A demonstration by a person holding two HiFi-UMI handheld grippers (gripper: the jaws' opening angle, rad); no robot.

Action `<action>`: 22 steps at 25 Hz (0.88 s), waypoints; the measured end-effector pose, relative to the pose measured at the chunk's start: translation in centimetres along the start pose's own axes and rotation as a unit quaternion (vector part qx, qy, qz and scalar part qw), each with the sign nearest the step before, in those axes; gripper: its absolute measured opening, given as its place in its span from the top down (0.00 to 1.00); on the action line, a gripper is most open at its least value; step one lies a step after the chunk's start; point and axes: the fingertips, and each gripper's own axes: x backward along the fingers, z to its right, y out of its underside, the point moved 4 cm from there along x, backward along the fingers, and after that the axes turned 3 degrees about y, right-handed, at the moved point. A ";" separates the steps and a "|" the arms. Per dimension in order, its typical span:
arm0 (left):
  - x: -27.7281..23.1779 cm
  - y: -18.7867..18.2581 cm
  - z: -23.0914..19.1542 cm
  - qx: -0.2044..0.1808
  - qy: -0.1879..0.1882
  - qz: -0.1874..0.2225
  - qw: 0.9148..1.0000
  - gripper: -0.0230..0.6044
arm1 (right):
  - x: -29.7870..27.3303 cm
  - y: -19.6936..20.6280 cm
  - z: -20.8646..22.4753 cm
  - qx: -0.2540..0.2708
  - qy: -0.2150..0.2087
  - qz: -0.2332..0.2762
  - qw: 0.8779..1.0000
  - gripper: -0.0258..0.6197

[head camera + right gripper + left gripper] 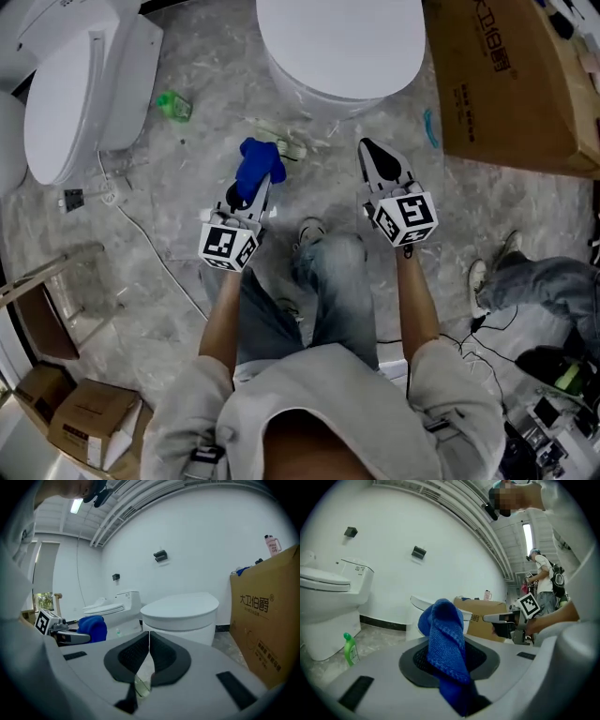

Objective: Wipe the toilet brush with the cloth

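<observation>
My left gripper [253,190] is shut on a blue cloth [260,163], held above the marbled floor. The left gripper view shows the cloth [446,637] bunched and standing up from between the pads of that gripper [450,656]. My right gripper [369,150] hovers level with it to the right, shut, its black pads meeting with nothing between them [149,644]. On the floor just beyond the cloth lies a pale greenish-white thing [289,143], possibly the toilet brush; I cannot make it out clearly.
A white toilet [82,89] stands at the left and a second toilet's closed lid [339,42] at top centre. A cardboard box [511,80] is at the right, and a green bottle [173,105] and a cable [155,253] lie on the floor. Another person's legs [544,281] are at the right.
</observation>
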 end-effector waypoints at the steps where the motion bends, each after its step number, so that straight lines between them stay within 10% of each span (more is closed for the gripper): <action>1: -0.4 0.9 -0.3 -0.002 0.000 0.009 1.000 0.78 | -0.3 1.0 0.3 0.003 0.001 0.006 1.000 0.91; 22: -5.6 5.5 -2.0 -0.024 0.050 0.072 0.996 0.78 | 0.4 9.8 2.5 0.016 0.055 0.030 0.998 0.91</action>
